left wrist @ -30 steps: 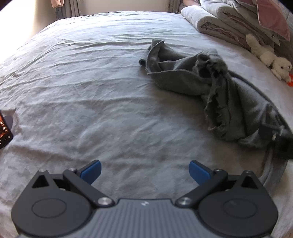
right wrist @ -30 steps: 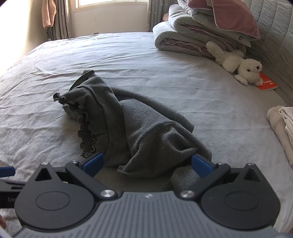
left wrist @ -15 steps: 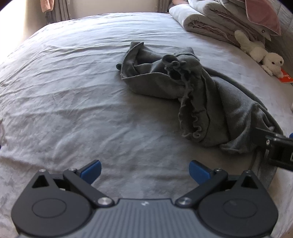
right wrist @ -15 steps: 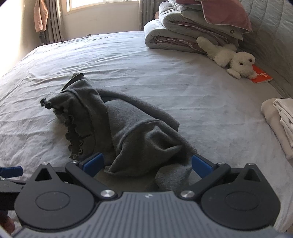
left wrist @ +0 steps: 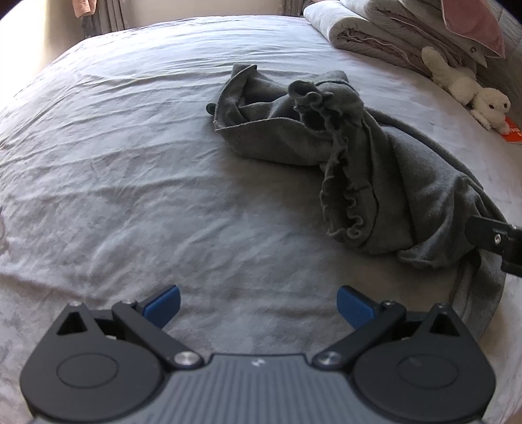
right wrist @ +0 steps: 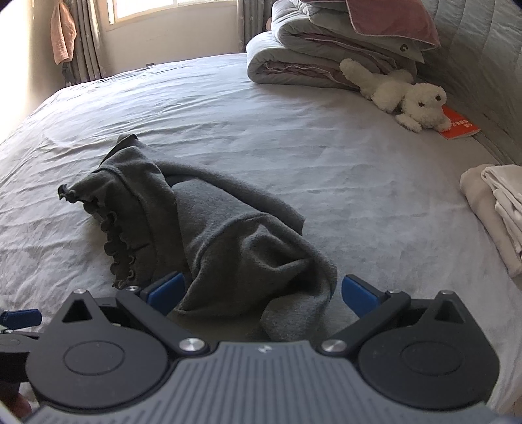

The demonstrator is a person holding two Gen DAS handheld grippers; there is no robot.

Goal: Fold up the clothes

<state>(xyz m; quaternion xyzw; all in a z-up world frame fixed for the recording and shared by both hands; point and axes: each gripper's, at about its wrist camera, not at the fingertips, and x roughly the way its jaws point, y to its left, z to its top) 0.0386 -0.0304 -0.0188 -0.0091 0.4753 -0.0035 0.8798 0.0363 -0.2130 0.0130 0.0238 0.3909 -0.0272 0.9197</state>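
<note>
- Left wrist view: low over the bed (left wrist: 130, 163), looking forward along its fingers; grey garment (left wrist: 375, 169) at 1 o'clock, a little way off.
- Right wrist view: same low pose, much closer; garment (right wrist: 228, 234) at 12 o'clock, reaching between its fingers.
- Shared: garment, folded duvet (left wrist: 375, 36) (right wrist: 310, 55), toy dog (left wrist: 469, 91) (right wrist: 404, 94), both at 1–2 o'clock.

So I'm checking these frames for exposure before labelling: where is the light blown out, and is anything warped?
Left wrist view: the bed sheet bulges from fisheye curvature, and the upper left corner is washed out. Right wrist view: the window is overexposed, the dark grey garment casts a soft shadow, and the corners vignette.
</note>
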